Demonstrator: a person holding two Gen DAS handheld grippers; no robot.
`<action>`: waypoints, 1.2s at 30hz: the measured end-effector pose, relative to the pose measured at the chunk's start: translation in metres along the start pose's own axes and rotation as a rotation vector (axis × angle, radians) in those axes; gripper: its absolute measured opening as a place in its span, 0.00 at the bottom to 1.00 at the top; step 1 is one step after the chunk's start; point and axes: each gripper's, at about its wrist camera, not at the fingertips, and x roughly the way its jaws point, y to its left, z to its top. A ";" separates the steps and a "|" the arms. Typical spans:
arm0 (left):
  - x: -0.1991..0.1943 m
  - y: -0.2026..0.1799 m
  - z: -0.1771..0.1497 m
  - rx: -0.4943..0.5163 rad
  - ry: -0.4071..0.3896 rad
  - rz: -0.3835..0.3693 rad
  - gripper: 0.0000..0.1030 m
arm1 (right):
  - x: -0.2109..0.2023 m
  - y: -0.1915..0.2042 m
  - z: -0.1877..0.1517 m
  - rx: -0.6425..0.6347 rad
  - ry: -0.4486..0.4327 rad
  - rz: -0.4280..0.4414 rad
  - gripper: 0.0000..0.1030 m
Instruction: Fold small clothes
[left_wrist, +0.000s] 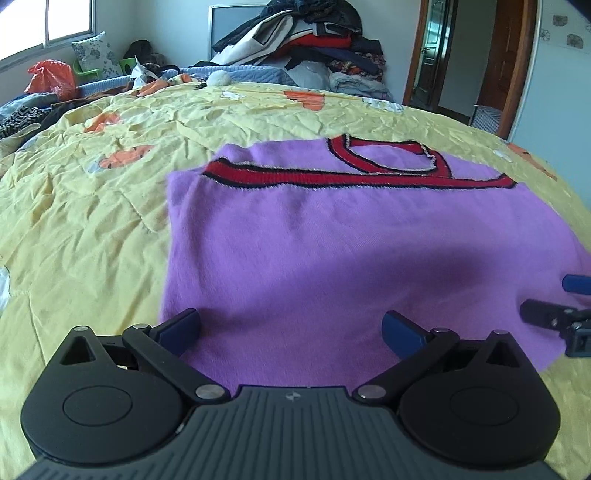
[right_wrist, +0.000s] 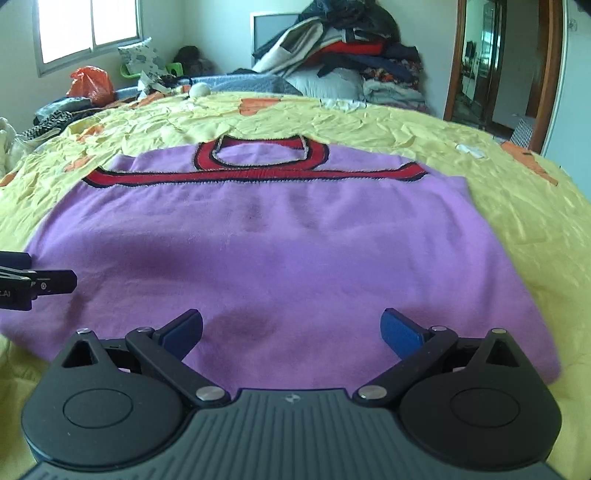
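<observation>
On the yellow bed (left_wrist: 92, 221), a purple sweater (left_wrist: 295, 236) is lying flat, collar far away. Both the left claw (left_wrist: 291, 326) and right claw (right_wrist: 291, 326) are hanging wide apart over its near hem. I think they should be pinching both near corners evenly.

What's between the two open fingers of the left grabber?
Only the purple sweater lies between the left gripper fingers, nothing else, as the left wrist view shows.

right tool (left_wrist: 570, 314) cropped, doorway (right_wrist: 476, 70) blurred
</observation>
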 end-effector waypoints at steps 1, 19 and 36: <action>0.003 -0.001 0.003 0.003 0.011 0.010 1.00 | 0.004 0.002 0.001 -0.001 0.012 0.001 1.00; 0.054 0.141 0.067 -0.282 0.079 -0.293 1.00 | -0.031 0.142 -0.024 -0.324 -0.143 0.158 1.00; 0.125 0.159 0.123 -0.368 0.295 -0.671 0.94 | -0.030 0.222 -0.047 -0.586 -0.202 0.176 1.00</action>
